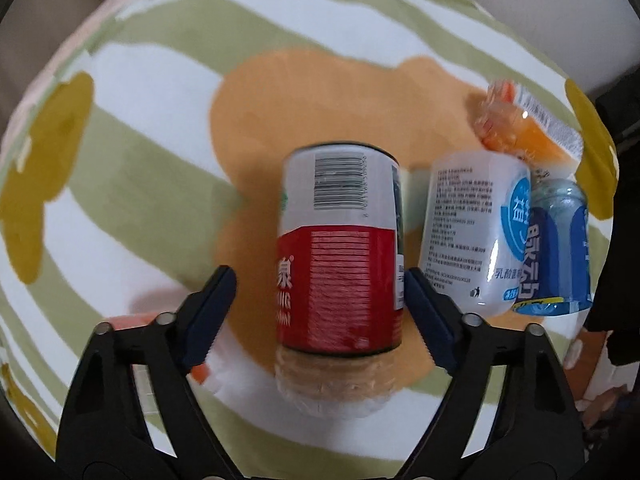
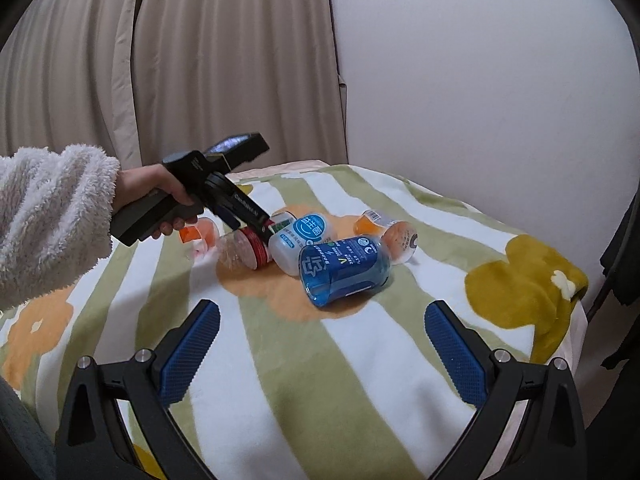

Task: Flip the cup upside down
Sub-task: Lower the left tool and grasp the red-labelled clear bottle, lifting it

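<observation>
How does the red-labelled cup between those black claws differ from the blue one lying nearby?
The red-labelled cup sits between the left gripper's open fingers; the blue cup lies free, away from both grippers. The red-labelled cup's clear plastic looks colourless; the blue cup's plastic is tinted blue. Both lie on their sides on the striped blanket.

Left wrist looks closely down on bottles (image 1: 340,248); right wrist views them farther back.

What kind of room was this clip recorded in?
Probably a home room, perhaps a bedroom: a soft flower-patterned blanket serves as the work surface, beige curtains hang behind it, and a person's fluffy sleeve shows.
</observation>
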### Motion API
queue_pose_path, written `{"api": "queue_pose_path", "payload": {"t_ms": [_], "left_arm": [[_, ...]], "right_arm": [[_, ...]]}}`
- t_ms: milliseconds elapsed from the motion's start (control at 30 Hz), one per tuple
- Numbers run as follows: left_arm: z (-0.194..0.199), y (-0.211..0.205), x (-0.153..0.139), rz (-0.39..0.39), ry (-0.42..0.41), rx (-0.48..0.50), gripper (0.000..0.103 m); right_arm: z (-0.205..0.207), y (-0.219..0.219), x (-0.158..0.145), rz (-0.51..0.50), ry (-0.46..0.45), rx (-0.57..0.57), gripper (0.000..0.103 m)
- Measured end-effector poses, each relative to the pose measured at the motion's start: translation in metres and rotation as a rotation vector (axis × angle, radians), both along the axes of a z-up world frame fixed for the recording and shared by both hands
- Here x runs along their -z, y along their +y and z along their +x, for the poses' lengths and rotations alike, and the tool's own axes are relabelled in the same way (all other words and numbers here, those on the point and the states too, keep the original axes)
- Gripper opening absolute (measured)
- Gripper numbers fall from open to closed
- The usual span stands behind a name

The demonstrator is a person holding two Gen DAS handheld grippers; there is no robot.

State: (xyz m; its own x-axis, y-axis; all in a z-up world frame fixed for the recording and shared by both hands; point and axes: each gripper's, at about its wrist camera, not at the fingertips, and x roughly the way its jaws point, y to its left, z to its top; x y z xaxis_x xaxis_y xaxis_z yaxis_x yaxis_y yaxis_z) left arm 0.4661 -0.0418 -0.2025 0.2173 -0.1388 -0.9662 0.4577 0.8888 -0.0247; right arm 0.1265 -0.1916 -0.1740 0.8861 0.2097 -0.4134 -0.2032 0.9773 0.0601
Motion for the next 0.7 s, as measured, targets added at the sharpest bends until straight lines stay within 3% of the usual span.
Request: {"api": "queue_pose_path", "payload": {"t_ms": [67,200,367,533,700], "left_arm": [[0.0,-0.003,0.005,0.001,0.018,0.007,0.061],[-0.004,-0.008,0.003,0.015,0.001,0.014,0.06],[-0.031,-0.006,-0.029,0.012,-0.055,0.017,0.06],[-0.1,0.002,-0.072,0.016,-0.108,0.106,0.06],[-0.178,-0.005,-0.075,0.058,-0.08,0.216,0.06]], "right_arm": [[0.0,-0.001,0.001,0.0,0.0,0.003,0.102],[0.0,-0.003,0.0,0.01,0.003,0.007,0.102],[-0.005,-0.004,-0.009,0.017,-0.02,0.003,0.102],[-0.019,-0.002,-0.025,0.02,-0.053,-0.012,0.102],[-0.036,-0.003,-0.038,0.02,-0.076,-0.018,0.102]]}}
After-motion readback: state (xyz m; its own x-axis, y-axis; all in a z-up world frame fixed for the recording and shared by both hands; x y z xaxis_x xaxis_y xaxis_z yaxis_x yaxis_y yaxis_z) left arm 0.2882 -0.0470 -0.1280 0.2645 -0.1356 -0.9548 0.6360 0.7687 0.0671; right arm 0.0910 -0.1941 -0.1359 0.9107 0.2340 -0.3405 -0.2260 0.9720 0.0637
